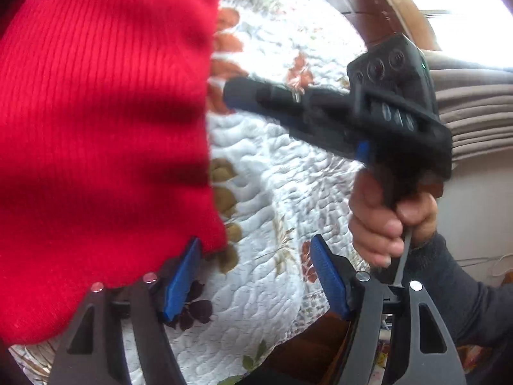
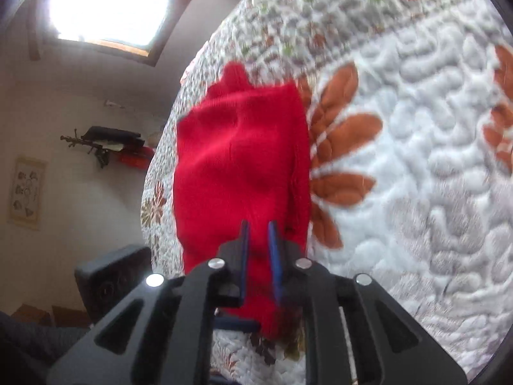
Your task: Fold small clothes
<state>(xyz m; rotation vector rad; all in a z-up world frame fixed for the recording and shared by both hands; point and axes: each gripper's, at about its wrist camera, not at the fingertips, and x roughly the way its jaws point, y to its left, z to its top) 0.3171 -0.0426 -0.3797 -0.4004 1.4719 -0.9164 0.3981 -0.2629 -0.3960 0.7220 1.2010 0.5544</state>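
Observation:
A red knit garment fills the left of the left wrist view, held up off the bed, and its lower edge drapes over my left finger. My left gripper is open wide, with only the quilt showing between its blue pads. A hand holds my right gripper, whose tips meet the garment's right edge. In the right wrist view the right gripper is shut on a fold of the red garment, which runs between the fingers and hangs below them.
A white quilted bedspread with orange flowers lies under everything. Folded grey-brown blankets are stacked at the right. A bright window, a wall shelf and a picture lie beyond the bed's edge.

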